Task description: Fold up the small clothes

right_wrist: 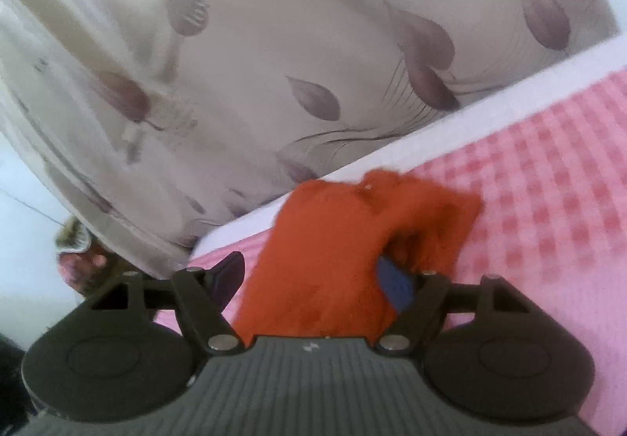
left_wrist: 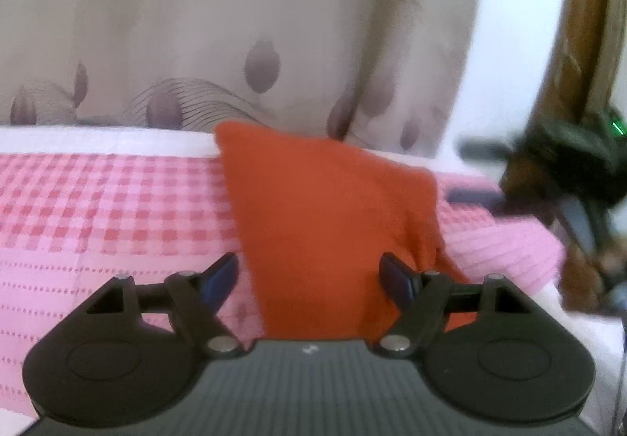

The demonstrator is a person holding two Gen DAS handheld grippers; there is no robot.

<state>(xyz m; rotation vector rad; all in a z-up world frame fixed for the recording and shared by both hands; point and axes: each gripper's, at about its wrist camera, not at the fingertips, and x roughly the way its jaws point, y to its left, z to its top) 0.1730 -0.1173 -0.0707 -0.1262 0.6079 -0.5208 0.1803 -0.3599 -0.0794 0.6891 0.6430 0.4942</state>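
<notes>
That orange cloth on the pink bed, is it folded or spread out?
Folded, roughly. The orange cloth lies doubled into a narrow, bunched strip on the pink checked cover, with wrinkled layers at its far end.

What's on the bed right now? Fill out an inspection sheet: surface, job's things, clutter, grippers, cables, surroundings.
Surface: bed cover, pink check, white band along the far edge.
Job's things: one orange garment, partly folded, lying on the cover near the far edge.
Clutter: nothing seen on the cover.
Grippers: left gripper open, garment between its fingers, not pinched. Right gripper open over the garment's near end, no grip; in the left view it shows as a dark blur.
Cables: nothing seen.
Surroundings: curtain with a leaf print behind the bed; brown wooden post at right.
</notes>
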